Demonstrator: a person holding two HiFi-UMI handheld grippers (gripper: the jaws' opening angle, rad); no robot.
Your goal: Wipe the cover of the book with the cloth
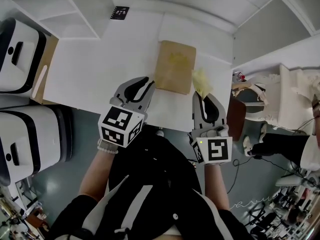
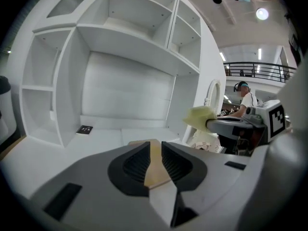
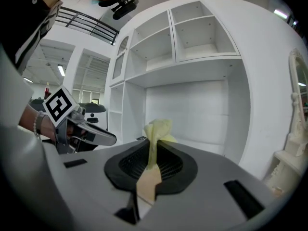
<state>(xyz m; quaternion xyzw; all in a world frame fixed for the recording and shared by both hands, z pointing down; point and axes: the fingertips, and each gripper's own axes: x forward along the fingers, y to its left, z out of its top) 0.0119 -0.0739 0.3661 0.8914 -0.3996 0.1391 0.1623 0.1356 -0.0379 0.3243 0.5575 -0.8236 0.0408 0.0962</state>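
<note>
The white tabletop [image 1: 100,74] carries a tan book [image 1: 174,66] lying flat on its right half. A small black notepad [image 1: 119,13] lies at the back, well apart from the book, beside the white shelf unit [image 1: 75,9].

A lab hall: white shelf unit [image 2: 130,61] beside a railed balcony [image 2: 262,70] (strip lights [image 2: 260,53] overhead)

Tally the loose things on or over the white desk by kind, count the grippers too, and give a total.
Brown book: 1
Yellow cloth: 1
Small black notepad: 1
Grippers: 2, the left gripper and the right gripper
Total: 5
</note>
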